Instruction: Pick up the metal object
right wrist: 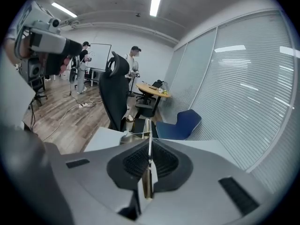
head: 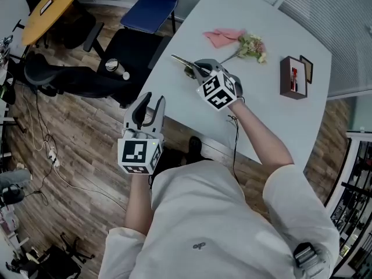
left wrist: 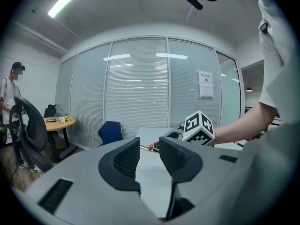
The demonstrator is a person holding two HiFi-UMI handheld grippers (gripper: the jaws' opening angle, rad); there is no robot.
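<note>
The metal object (head: 181,60) is a thin, flat, silvery strip. In the head view it sticks out up and to the left from my right gripper (head: 196,70), above the white table (head: 261,121) near its left edge. The right gripper view shows the metal object (right wrist: 149,146) edge-on, clamped between the ribbed pads, its tip pointing ahead. My left gripper (head: 152,100) hangs off the table's near-left edge over the wooden floor, open and empty. From the left gripper view, the left gripper (left wrist: 149,150) faces the right gripper's marker cube (left wrist: 199,127).
On the table lie a pink cloth (head: 224,36), a small flower bunch (head: 251,45) and a brown box (head: 293,77). A black office chair (head: 125,51) with a cup (head: 111,65) stands by the table's left edge, a blue chair (head: 152,4) behind it. People stand far off (right wrist: 133,62).
</note>
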